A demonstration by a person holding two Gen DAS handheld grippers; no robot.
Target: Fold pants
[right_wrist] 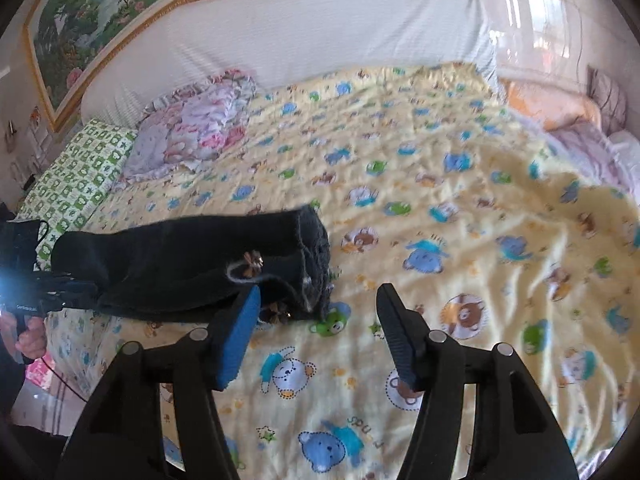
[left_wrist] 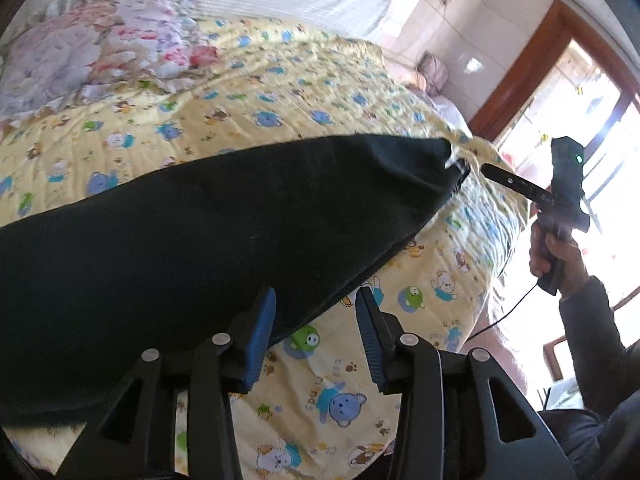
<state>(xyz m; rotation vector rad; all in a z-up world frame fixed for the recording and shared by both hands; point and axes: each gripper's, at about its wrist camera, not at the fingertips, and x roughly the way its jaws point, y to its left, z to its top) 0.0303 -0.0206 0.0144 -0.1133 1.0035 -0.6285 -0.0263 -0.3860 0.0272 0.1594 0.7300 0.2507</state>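
On the patterned quilt (right_wrist: 460, 208), dark pants (left_wrist: 200, 240) are laid lengthwise.
Left gripper (left_wrist: 316, 340) and right gripper (right_wrist: 320, 336) are spread, nothing held; a shallow pinch could be slipped, bunching the fold.

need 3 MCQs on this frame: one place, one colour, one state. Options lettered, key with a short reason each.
1. Where do the pants lie?
A. on the yellow cartoon quilt
B. on the white headboard
C. on the floor

2. What colour are the pants?
A. red
B. black
C. light grey

3. How do the jaws of the left gripper and the right gripper stand?
A. both shut on the pants
B. left shut, right open
C. both open, holding nothing

Key: 1 A, the dark cloth rests on the printed quilt in both views. 2 B, it reads black in both wrist views. 3 C, each wrist view shows a wide gap with quilt between the fingers.
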